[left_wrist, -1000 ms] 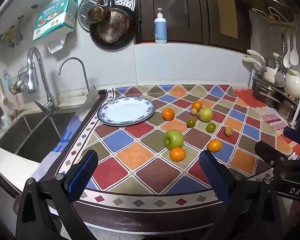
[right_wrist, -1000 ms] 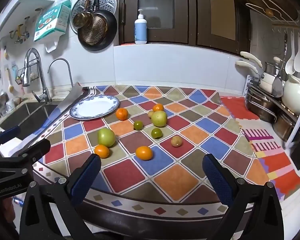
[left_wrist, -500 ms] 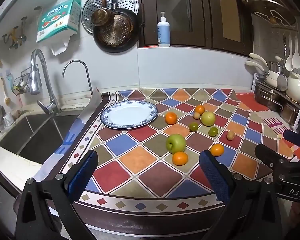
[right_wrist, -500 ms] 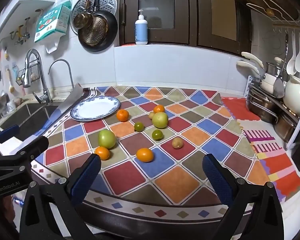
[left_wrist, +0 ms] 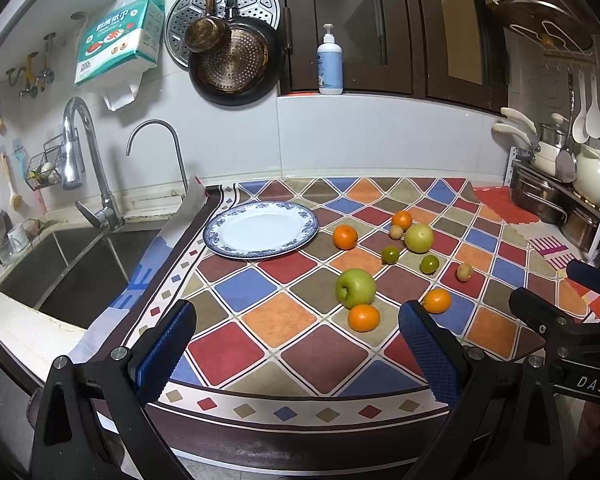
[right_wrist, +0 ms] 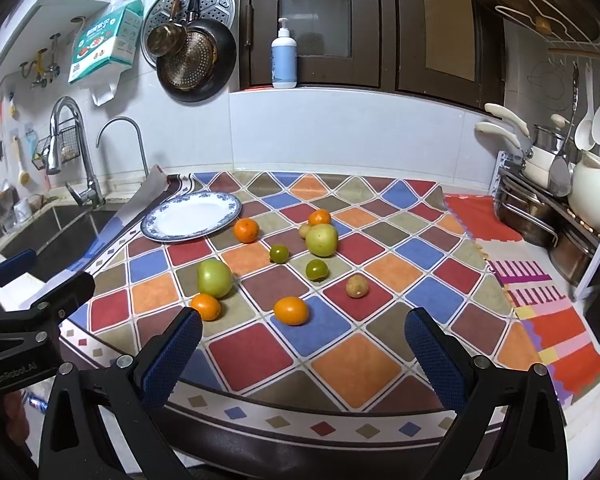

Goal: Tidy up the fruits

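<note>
Kitchen counter; right tongs [left_wrist: 580, 292] read "DAS", left tongs [right_wrist: 32, 276] "GenRobot.AI".

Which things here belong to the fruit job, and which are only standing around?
For the job: plate, green apple, oranges, small green fruits, both grippers.
Standing around: soap bottle, pans, sink, faucet.

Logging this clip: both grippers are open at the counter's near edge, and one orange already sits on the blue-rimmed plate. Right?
Not quite. The plate holds nothing; the nearest orange lies on the checkered mat beside it, as the left wrist view shows. The left gripper and right gripper are indeed open.
</note>
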Motion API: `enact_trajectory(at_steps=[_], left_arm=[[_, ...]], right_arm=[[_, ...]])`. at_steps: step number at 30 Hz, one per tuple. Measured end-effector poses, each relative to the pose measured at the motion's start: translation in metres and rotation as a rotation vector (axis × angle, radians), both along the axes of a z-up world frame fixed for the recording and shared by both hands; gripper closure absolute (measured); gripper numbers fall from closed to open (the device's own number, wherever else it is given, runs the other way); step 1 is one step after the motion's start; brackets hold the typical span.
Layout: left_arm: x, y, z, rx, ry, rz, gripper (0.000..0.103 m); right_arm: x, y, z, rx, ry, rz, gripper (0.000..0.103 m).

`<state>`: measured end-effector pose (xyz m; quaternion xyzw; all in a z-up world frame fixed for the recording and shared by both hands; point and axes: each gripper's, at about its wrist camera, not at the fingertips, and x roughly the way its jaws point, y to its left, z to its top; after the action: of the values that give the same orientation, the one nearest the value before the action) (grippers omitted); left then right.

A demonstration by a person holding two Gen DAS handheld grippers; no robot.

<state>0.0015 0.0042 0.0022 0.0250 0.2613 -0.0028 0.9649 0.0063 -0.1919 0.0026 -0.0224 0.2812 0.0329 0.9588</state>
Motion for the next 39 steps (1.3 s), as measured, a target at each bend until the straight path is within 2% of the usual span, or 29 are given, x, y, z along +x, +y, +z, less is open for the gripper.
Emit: enact_trajectory(at_steps=[39], left_arm=[[-0.0046,0.0033,0.0017,-0.002,-0.006,-0.01,0.0]], right_arm=[[-0.0002,0.0014,0.0015,-0.006,-0.004,0.003,0.001]])
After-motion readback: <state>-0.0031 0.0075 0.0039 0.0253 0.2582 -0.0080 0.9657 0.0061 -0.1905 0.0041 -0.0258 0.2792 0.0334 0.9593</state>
